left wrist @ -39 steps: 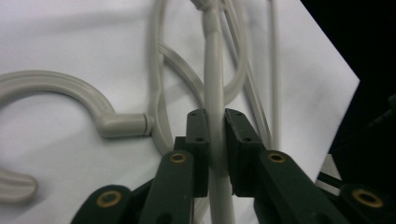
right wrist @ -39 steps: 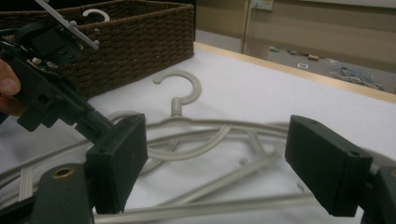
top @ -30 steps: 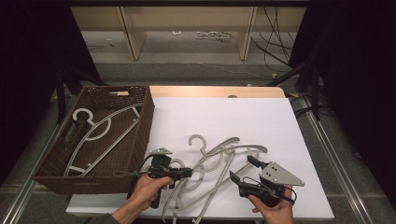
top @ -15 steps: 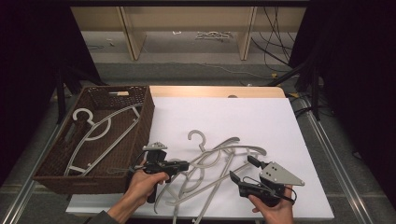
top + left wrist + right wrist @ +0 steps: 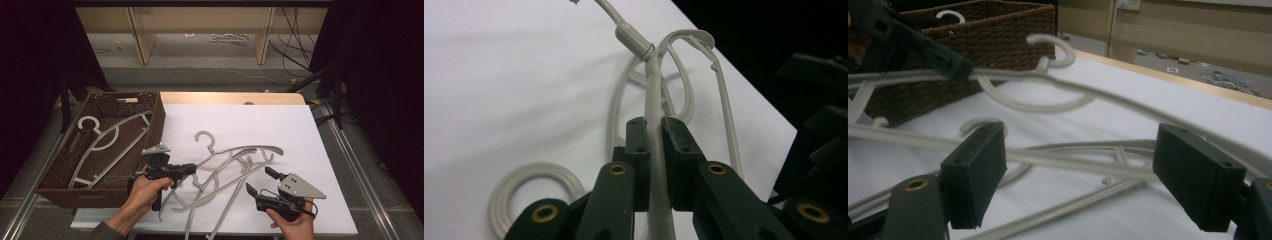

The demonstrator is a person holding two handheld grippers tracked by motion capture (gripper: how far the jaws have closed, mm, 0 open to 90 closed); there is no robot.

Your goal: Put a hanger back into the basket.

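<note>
Left hand-held gripper point(image 5: 651, 150) was clamped on a hanger point(image 5: 655, 95) arm; right hand-held gripper point(image 5: 261, 182) wide open, empty. Probably mid-lift: next, swing it into the basket point(image 5: 159, 117) beside it.

Bright evenly lit white tabletop point(image 5: 300, 130), dark surroundings, soft shadows under hangers point(image 5: 235, 165), near jaws blurred

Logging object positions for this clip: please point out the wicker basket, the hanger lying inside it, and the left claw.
wicker basket point(image 5: 152, 127), high view, on its right wall.
hanger in the basket point(image 5: 117, 125), high view, on its upper arm.
left claw point(image 5: 655, 150), left gripper view, between its fingertips, shut on a hanger from the table pile.
</note>
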